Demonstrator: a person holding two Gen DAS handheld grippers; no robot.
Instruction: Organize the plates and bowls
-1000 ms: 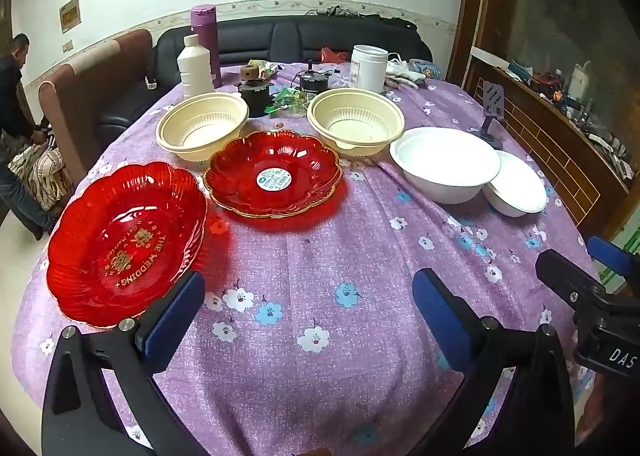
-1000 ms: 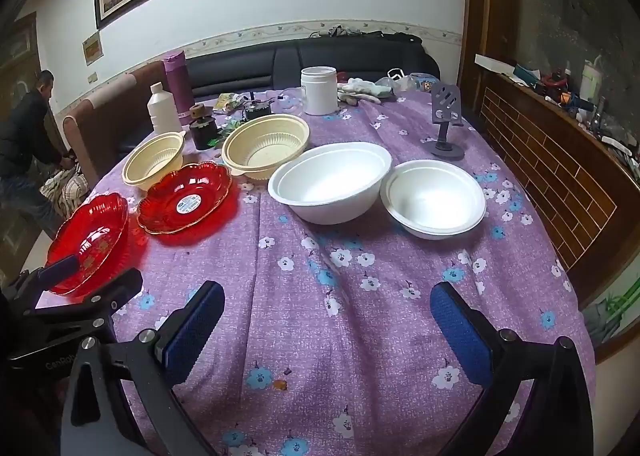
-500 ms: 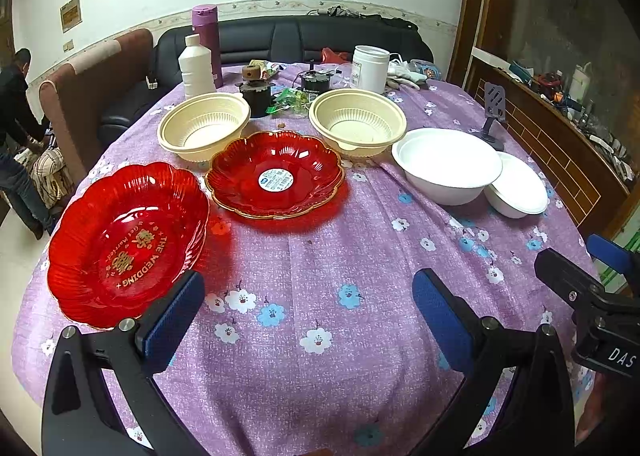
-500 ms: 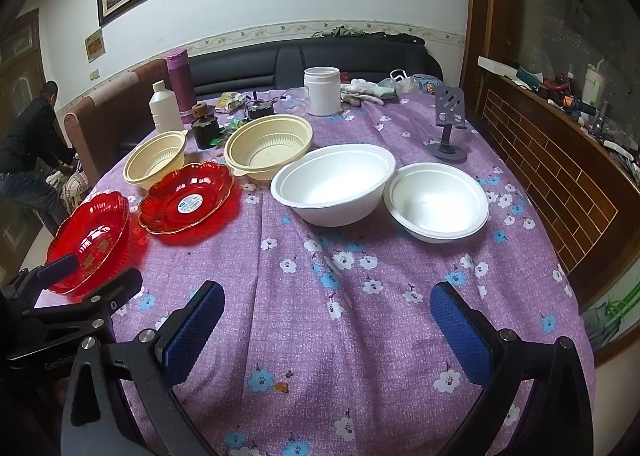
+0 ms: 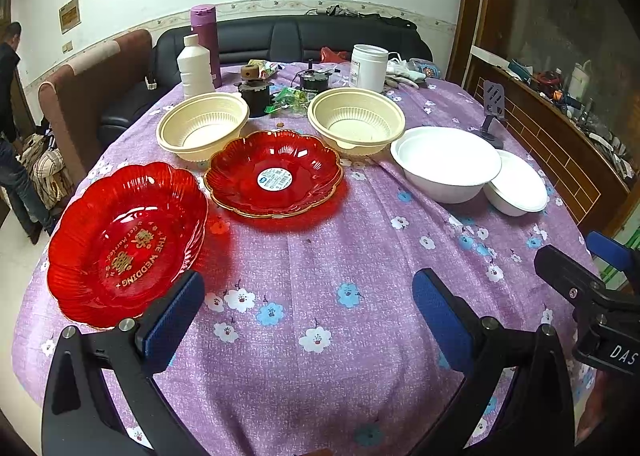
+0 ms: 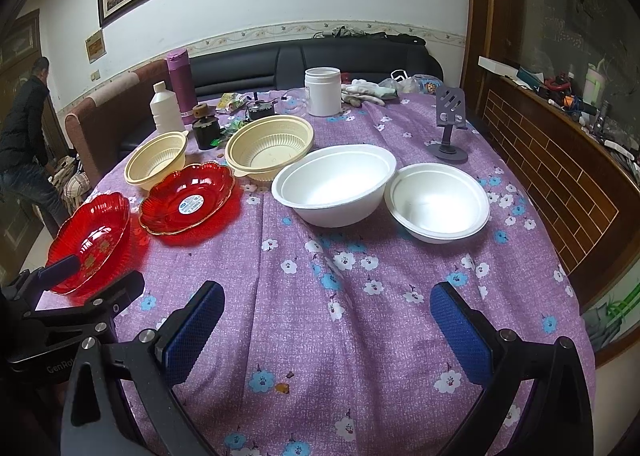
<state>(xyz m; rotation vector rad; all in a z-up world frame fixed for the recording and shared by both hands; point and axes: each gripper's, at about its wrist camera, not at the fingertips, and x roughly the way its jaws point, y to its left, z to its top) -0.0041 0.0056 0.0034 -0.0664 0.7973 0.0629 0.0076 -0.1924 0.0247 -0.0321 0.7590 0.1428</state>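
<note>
On the purple flowered tablecloth lie a large red wedding plate (image 5: 124, 240) (image 6: 90, 242), a smaller red plate with a sticker (image 5: 274, 174) (image 6: 188, 198), two cream bowls (image 5: 202, 124) (image 5: 356, 120), a large white bowl (image 5: 446, 162) (image 6: 334, 184) and a smaller white bowl (image 5: 516, 186) (image 6: 438, 202). My left gripper (image 5: 306, 314) is open and empty, its left finger just right of the wedding plate's near rim. My right gripper (image 6: 326, 322) is open and empty, over bare cloth short of the white bowls.
At the table's back stand a white bottle (image 5: 195, 66), a purple flask (image 5: 206, 42), a white jar (image 5: 368, 66), a dark small pot (image 5: 256, 94) and wrappers. A grey phone stand (image 6: 450, 124) is at the right. A sofa and a wooden sideboard surround the table.
Both grippers have barely moved; the views have shifted only slightly. The dishes lie where they were. The man at the left has moved a little.
</note>
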